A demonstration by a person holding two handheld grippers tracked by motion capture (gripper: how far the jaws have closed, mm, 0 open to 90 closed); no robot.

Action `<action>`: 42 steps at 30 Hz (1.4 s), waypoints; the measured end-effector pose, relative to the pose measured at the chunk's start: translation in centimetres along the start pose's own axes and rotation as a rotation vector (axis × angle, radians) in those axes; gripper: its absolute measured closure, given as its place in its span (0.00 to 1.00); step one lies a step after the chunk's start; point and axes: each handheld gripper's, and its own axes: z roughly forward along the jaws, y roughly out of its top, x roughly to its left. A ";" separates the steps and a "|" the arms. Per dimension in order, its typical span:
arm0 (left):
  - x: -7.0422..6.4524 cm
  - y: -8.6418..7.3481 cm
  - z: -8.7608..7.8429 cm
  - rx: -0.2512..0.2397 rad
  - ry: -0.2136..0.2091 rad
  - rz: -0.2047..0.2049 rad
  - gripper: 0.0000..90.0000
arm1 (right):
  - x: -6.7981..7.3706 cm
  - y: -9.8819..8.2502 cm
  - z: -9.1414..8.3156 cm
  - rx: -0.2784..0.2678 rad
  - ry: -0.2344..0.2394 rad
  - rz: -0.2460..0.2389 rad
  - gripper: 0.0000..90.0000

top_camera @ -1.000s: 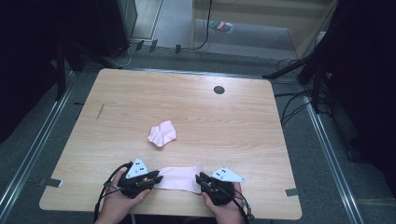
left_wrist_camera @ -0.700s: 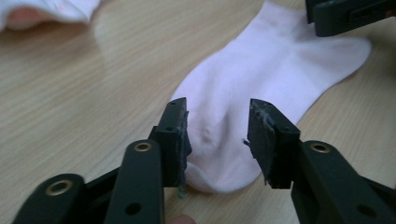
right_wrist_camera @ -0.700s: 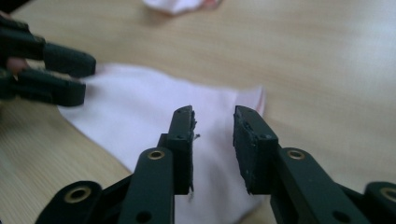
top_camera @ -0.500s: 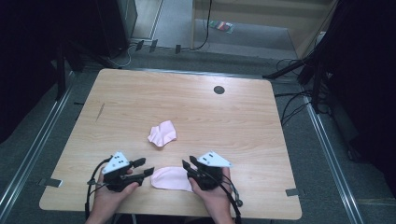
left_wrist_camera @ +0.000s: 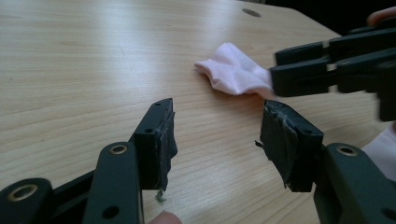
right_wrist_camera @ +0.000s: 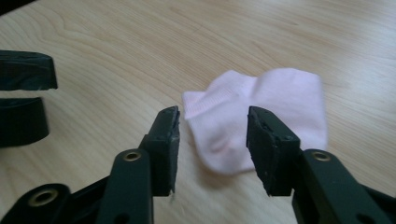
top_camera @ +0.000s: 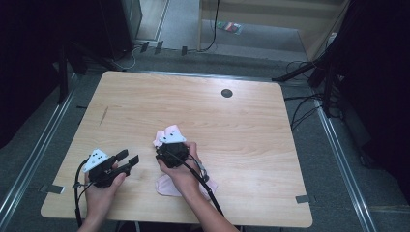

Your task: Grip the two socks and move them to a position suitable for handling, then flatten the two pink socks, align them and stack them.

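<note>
A crumpled pink sock (top_camera: 165,132) (left_wrist_camera: 232,73) (right_wrist_camera: 271,105) lies mid-table. My right gripper (top_camera: 168,144) (right_wrist_camera: 212,122) stands open just short of it, with the sock's cuff edge showing between the jaw tips. A second pink sock (top_camera: 167,186) lies flat near the front edge, partly under the right forearm; a corner of it (left_wrist_camera: 384,150) appears in the left gripper view. My left gripper (top_camera: 127,158) (left_wrist_camera: 217,126) is open and empty over bare wood, left of the right one. The right gripper's jaws cross the upper right of the left gripper view.
The light wooden table (top_camera: 241,125) has a dark round hole (top_camera: 226,93) at the back. Cables trail from both grippers over the front edge. Metal rails and grey floor surround the table.
Both grippers left the ends of the flat sock. The right one moved forward and left to the crumpled sock. The left one drew off to the left and opened.
</note>
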 end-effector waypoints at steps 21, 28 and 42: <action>0.9 -0.1 0.1 0.015 -0.032 -0.082 0.52 | -1.3 1.9 1.0 -0.009 -0.046 0.054 0.95; 1.0 -0.1 0.1 0.015 -0.037 -0.086 0.52 | -4.4 2.4 -1.7 -0.099 0.069 0.234 0.94; 1.0 -0.1 0.1 0.012 -0.035 -0.085 0.52 | -13.3 -1.8 -2.6 -0.160 0.161 0.660 0.84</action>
